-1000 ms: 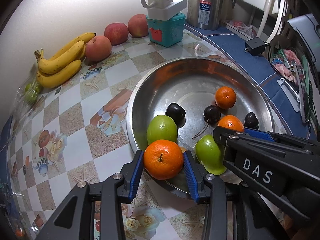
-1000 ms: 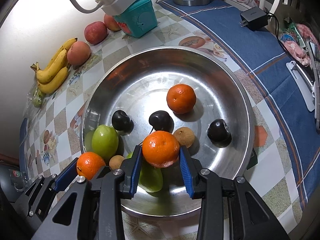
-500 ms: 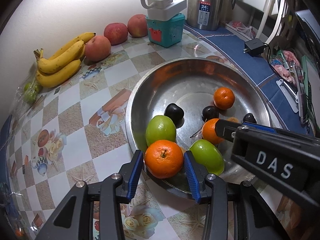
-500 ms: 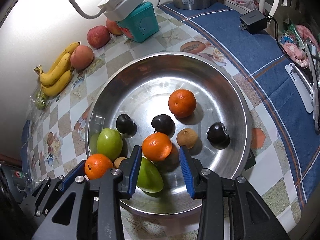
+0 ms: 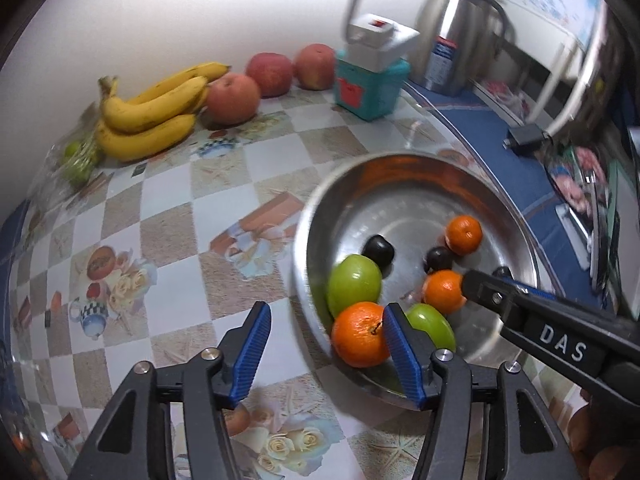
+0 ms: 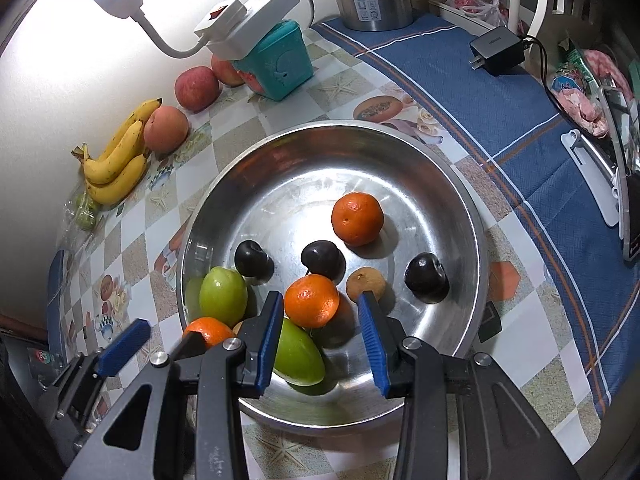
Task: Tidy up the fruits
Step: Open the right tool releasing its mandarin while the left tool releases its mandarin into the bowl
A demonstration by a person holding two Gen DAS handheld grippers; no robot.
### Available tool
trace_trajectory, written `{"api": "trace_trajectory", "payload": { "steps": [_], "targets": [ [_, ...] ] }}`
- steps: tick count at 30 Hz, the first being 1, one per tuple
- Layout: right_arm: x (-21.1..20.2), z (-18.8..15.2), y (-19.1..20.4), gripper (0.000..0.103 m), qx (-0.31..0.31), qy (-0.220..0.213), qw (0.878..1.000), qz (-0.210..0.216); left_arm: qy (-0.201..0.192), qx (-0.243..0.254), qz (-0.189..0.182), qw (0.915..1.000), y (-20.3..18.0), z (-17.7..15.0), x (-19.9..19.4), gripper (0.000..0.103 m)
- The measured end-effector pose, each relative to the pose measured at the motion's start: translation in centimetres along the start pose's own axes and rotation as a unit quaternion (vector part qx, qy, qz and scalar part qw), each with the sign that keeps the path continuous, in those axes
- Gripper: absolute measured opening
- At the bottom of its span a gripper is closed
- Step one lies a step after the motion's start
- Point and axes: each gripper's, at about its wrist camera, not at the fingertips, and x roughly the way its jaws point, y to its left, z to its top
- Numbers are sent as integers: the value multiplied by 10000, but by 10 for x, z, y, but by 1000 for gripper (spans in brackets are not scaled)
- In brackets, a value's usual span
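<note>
Left wrist view, left to right: bananas (image 5: 148,120) upper left against the wall, three apples (image 5: 234,98) in a row beside them, a teal box (image 5: 370,88) with a white power strip (image 5: 380,42) on top, and a steel kettle (image 5: 460,40) at upper right. Left gripper (image 5: 328,346) at bottom centre; its jaws have just been opening and now stand released. An orange (image 5: 360,334) lies at the near edge of the steel bowl (image 5: 400,168), touching or just beside the right-hand blue pad; the left pad is well apart from it. Frame is motion-blurred, so contact is uncertain.

Right wrist view: right gripper (image 6: 320,328) at bottom centre, jaws apart. A second orange (image 6: 312,300) lies between the pads, against the left pad as far as I can tell, with a clear gap to the right one; not clamped. It rests partly on a green fruit (image 6: 298,350). Further right in the bowl: a brown round fruit (image 6: 366,284), a dark plum (image 6: 426,278), and a third orange (image 6: 357,219) above.
</note>
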Motion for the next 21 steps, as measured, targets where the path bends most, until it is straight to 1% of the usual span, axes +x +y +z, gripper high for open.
{"api": "trace_trajectory", "payload": {
  "steps": [4,9,12,16,17,18,19,20,21],
  "targets": [
    [0,0,1,40,-37,13,10000,12,29,-459,11,9989,21,2,-2,65],
    [0,0,4,40,-80,10,10000,29,40,-843,20,9964,40,1,-5,65],
    [0,0,4,40,-87,12,10000,32,-4,-1063,-40,9943,50,2,-9,65],
    [0,0,6,40,-142,9,9999,33,75,-1310,111,9913,63,-1,-8,65],
    [0,0,7,41,-165,14,9999,31,135,-1388,146,9901,66,-2,-5,66],
    [1,-1,8,49,-184,24,9998,28,170,-1440,166,9893,69,-3,-4,66],
    [1,-1,8,53,-198,28,9998,36,225,-1531,215,9877,72,-4,-1,70],
    [1,-1,9,61,-208,24,9998,44,267,-1602,269,9864,75,-6,0,76],
    [1,-1,9,63,-236,22,9997,53,316,-1673,347,9848,78,-8,2,79]
  ]
}}
